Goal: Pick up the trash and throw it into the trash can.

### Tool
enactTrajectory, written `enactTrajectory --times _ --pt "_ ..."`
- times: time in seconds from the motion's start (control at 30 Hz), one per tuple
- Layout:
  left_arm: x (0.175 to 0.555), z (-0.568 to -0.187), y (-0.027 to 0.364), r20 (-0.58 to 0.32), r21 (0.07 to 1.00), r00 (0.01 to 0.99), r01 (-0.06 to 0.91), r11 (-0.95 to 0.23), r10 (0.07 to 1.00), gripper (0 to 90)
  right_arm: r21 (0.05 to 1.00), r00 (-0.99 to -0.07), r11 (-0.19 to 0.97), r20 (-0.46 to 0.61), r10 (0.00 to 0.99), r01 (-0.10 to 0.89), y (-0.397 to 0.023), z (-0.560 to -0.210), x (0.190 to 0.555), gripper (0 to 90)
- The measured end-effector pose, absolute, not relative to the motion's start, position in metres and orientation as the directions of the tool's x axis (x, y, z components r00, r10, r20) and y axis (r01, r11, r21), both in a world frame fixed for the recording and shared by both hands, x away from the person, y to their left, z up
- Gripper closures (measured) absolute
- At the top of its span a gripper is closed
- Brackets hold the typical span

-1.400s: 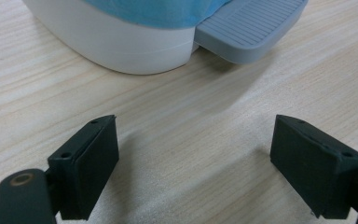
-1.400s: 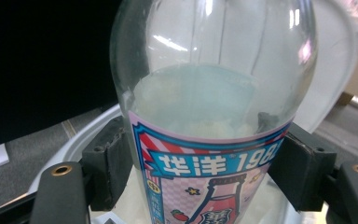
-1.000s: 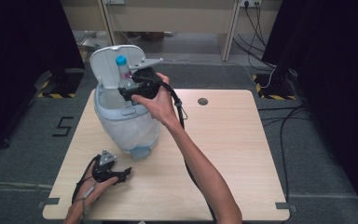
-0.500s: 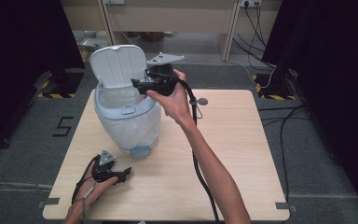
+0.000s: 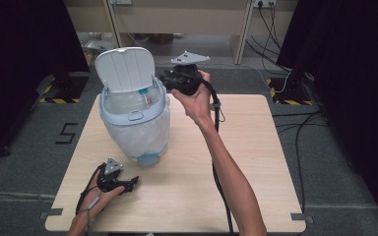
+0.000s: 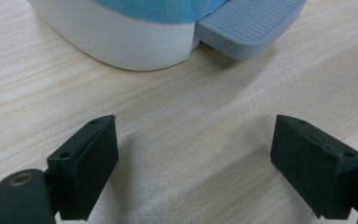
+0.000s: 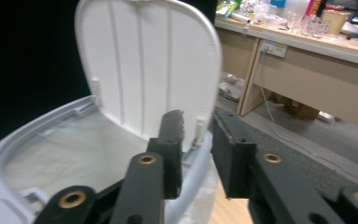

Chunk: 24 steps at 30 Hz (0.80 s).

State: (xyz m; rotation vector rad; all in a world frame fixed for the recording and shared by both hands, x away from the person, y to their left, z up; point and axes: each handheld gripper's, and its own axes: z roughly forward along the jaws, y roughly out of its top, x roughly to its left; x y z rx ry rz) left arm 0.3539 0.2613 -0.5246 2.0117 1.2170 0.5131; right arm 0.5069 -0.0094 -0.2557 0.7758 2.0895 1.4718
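Observation:
A pale blue pedal bin stands on the table's left half with its white lid raised. Inside lies a clear bottle with a blue cap. My right gripper hangs in the air just right of the bin's rim. Its jaws have just been closing to a narrow gap with nothing between them. In the right gripper view, the right gripper points at the lid's edge. My left gripper rests on the table, open and empty. The left gripper faces the bin's grey pedal.
The wooden table has bare room on its right half. The right gripper's cable hangs along the forearm. Behind the table stand wooden benches and floor cables.
The right gripper has drawn back from over the bin's mouth to the right of the rim. The bottle it carried now lies in the bin. Its jaws have narrowed. The left gripper stayed still.

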Motion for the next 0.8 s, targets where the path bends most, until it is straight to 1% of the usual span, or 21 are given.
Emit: enactTrajectory --times 0.17,0.47,0.63,0.7,0.8 --pt "0.354 -0.525 0.261 -0.029 0.748 0.475 0.594 -0.296 0.88 13.9 0.952 -0.727 0.239 -0.026 0.686 0.191 -0.014 -0.256 0.525 80.7" --pt "0.354 -0.525 0.261 -0.029 0.749 0.476 0.593 -0.296 0.879 14.0 0.95 -0.723 0.226 -0.001 0.691 0.215 -0.005 -0.263 0.558 85.0" --pt "0.354 -0.525 0.261 -0.029 0.749 0.476 0.593 -0.296 0.879 14.0 0.948 -0.726 0.221 0.013 0.688 0.227 0.003 -0.268 0.577 85.3" --pt "0.354 -0.525 0.261 -0.029 0.749 0.476 0.592 -0.297 0.879 14.0 0.951 -0.733 0.203 0.033 0.68 0.231 0.005 -0.269 0.585 85.3" --pt "0.354 -0.525 0.261 -0.029 0.752 0.475 0.59 -0.294 0.88 14.0 0.951 -0.746 0.206 0.038 0.665 0.232 0.01 -0.27 0.593 85.3"
